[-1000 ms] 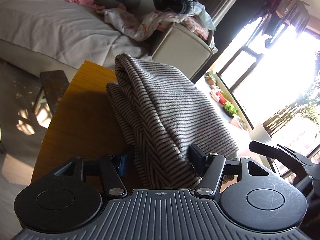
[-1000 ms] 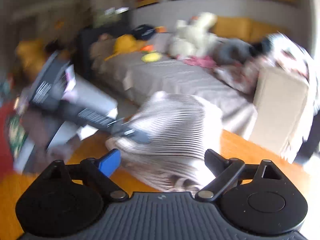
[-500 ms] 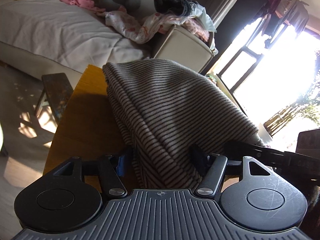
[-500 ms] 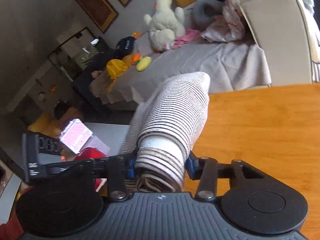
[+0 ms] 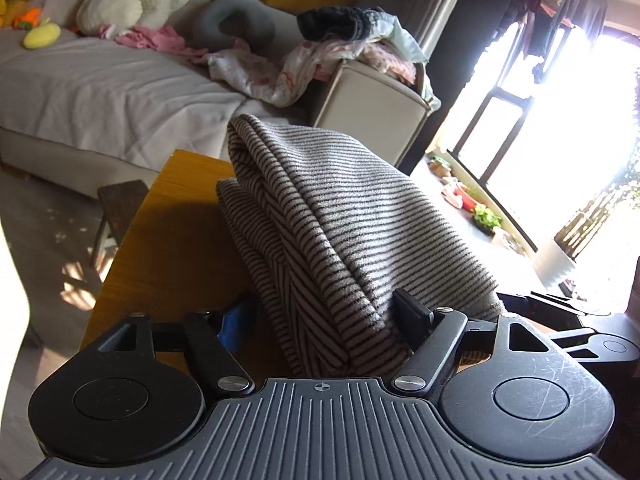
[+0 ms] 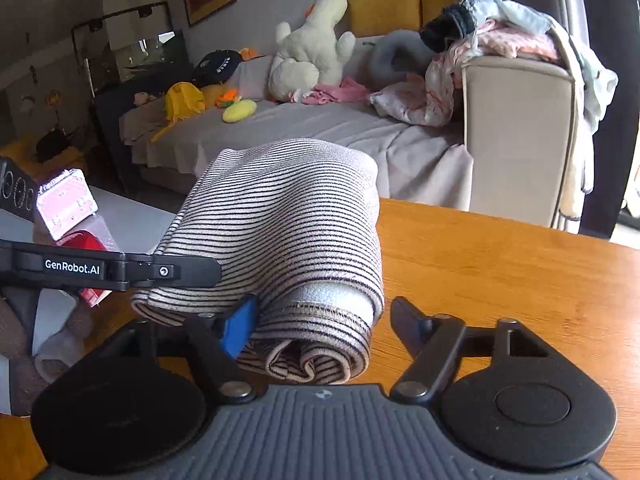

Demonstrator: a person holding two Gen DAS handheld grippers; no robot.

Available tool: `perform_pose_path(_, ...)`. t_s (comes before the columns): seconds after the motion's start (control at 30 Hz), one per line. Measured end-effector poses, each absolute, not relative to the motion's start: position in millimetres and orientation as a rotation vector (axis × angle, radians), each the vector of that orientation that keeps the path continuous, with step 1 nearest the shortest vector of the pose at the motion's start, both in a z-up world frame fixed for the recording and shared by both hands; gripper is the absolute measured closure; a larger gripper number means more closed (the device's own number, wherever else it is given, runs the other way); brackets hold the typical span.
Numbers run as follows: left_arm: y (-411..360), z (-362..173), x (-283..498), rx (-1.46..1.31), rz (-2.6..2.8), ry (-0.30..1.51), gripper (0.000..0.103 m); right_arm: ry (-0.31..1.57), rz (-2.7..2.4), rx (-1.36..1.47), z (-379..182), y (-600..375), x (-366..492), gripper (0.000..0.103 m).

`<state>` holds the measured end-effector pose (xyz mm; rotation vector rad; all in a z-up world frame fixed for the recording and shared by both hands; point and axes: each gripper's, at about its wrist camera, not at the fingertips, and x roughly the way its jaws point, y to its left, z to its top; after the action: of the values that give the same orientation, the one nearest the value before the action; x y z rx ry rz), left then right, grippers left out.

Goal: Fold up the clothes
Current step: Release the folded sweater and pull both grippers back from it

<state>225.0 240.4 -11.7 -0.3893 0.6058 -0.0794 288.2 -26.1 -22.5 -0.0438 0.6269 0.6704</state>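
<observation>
Folded garment [image 6: 288,220] lies on table [image 6: 500,272], sofa [image 6: 320,136] behind.

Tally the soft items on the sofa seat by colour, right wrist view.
White plush toy: 1
Yellow oval plush: 1
Grey U-shaped neck pillow: 1
Pink crumpled garment: 1
Dark cap: 1
Total: 5

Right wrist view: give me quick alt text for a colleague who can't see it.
A folded striped garment lies on a wooden table, its rolled end between the opening jaws of the right gripper, with a gap at the right finger. The left gripper reaches in from the left; a cluttered sofa sits behind.
</observation>
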Motion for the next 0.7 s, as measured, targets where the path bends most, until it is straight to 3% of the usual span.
perform_pose_path(0.03,233,-8,217,-0.367,-0.060,0.591,0.023,0.616,0.658,-0.036,-21,-32,284,0.012)
perform_pose_path(0.07,225,-4,209,-0.345,-0.041,0.577,0.023,0.606,0.646,-0.028,-20,-37,279,0.001)
perform_pose_path(0.23,186,8,169,-0.287,0.027,0.539,0.005,0.607,0.563,-0.014,-19,-70,255,0.000)
perform_pose_path(0.33,163,3,152,-0.312,0.093,0.601,0.000,0.638,0.499,-0.044,-20,-86,237,0.000)
perform_pose_path(0.53,115,-14,129,-0.232,0.266,0.693,0.000,0.696,0.377,-0.192,-38,-110,202,0.000)
perform_pose_path(0.7,93,-18,126,-0.144,0.341,0.723,0.000,0.694,0.318,-0.106,-42,-136,190,0.000)
